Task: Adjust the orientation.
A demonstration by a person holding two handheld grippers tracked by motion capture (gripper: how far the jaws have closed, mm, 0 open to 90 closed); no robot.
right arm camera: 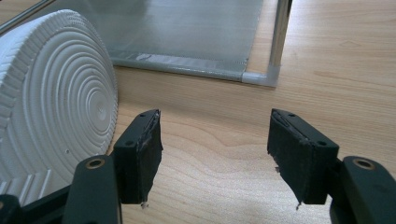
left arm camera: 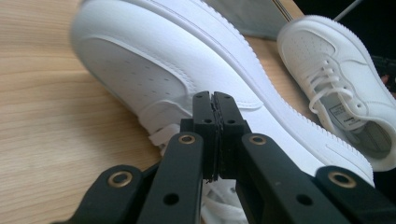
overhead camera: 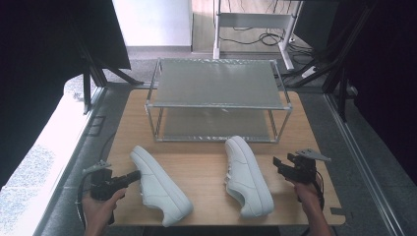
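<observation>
Both white leather lace-up sneakers, left shoe [overhead camera: 160, 185] and right shoe [overhead camera: 248, 176], lie on my wooden table [overhead camera: 206, 167], none on the metal two-tier rack [overhead camera: 216, 98] at twelve o'clock. My left gripper [overhead camera: 136, 175], jaws pressed together, noses the left shoe; my right gripper [overhead camera: 278, 163] hangs spread at three o'clock of the right shoe, so shelving remains undone.

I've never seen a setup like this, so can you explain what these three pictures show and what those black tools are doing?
A person at a wooden table holds a hand tool with two black jaws in each hand. The high view looks down from above; the other two come from cameras riding on each tool. Two white sneakers lie on the table before a two-shelf metal rack. The left gripper is shut, its tip at the left sneaker, though whether it pinches anything can't be told. The right gripper is open and empty, beside the right sneaker.
</observation>
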